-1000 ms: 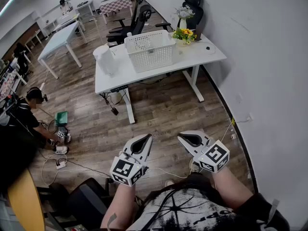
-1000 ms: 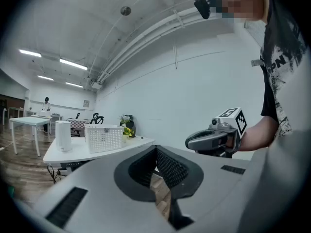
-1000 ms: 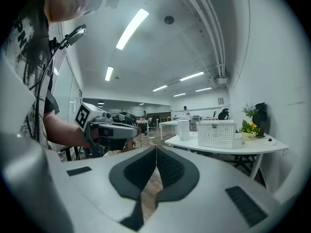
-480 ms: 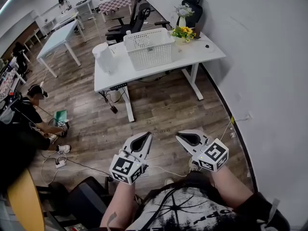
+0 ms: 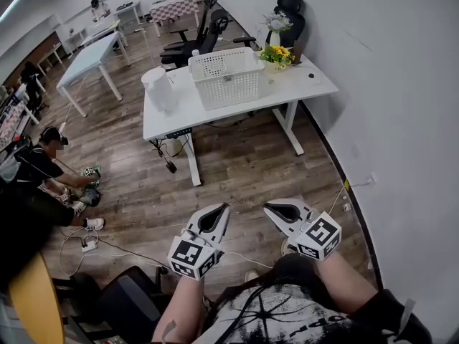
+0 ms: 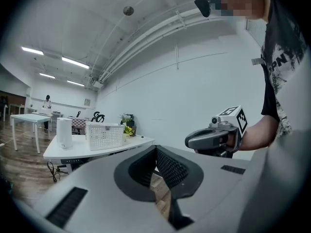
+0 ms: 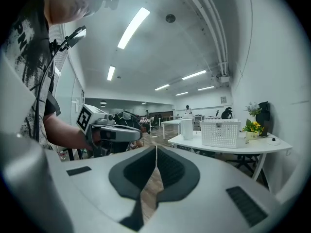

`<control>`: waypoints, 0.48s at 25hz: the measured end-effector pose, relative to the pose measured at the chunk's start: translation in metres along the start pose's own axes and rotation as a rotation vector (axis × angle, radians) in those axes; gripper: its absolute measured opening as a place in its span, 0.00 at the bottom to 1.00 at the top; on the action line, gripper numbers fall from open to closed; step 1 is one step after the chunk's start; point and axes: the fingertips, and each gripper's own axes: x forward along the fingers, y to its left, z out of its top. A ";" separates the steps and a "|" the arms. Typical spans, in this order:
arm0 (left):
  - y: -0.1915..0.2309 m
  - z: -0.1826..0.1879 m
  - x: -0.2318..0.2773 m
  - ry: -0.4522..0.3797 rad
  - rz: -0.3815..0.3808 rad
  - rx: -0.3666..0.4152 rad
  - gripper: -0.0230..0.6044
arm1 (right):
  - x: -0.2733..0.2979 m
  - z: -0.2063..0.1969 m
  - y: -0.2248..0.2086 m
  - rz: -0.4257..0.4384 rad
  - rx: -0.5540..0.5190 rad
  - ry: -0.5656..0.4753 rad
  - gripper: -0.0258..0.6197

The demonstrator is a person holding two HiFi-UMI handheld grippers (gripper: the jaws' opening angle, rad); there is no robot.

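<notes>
Bottom centre, left gripper (image 5: 219,209) and right gripper (image 5: 270,208), jaws pressed together, empty; wood floor (image 5: 237,160) between them and the white table (image 5: 305,84) edge.

The left gripper (image 5: 222,208) and right gripper (image 5: 267,207) are matt grey plastic with dark ribbed pads (image 6: 169,167). The floor (image 5: 237,163) is wood plank, the basket (image 5: 229,81) white perforated plastic, the table (image 5: 308,84) smooth white.

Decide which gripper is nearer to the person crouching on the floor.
Left. The left gripper is to the right of the crouching person, well apart; the right gripper is farther right again, towards the wall.
</notes>
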 end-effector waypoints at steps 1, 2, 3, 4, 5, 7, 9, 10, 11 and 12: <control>0.001 -0.002 0.000 0.002 0.000 -0.003 0.05 | 0.001 0.000 -0.001 -0.003 -0.001 0.000 0.08; 0.002 -0.004 0.001 0.005 -0.001 -0.007 0.05 | 0.001 0.000 -0.002 -0.006 0.000 -0.001 0.08; 0.003 -0.006 0.002 0.009 -0.002 -0.011 0.05 | 0.002 -0.001 -0.004 -0.010 0.002 -0.002 0.08; 0.004 -0.008 0.004 0.013 -0.003 -0.015 0.05 | 0.002 -0.001 -0.007 -0.013 0.005 -0.003 0.08; 0.005 -0.010 0.007 0.018 -0.004 -0.019 0.05 | 0.002 -0.002 -0.010 -0.015 0.009 -0.004 0.08; 0.007 -0.014 0.013 0.028 -0.005 -0.027 0.05 | 0.003 -0.005 -0.017 -0.018 0.021 -0.004 0.08; 0.010 -0.017 0.021 0.038 -0.004 -0.035 0.05 | 0.006 -0.008 -0.026 -0.018 0.037 -0.003 0.08; 0.013 -0.019 0.025 0.044 -0.003 -0.040 0.05 | 0.008 -0.010 -0.030 -0.016 0.043 -0.002 0.08; 0.015 -0.021 0.030 0.049 -0.002 -0.045 0.05 | 0.009 -0.011 -0.034 -0.013 0.048 -0.002 0.08; 0.017 -0.022 0.035 0.054 0.001 -0.048 0.05 | 0.011 -0.012 -0.040 -0.011 0.051 -0.001 0.08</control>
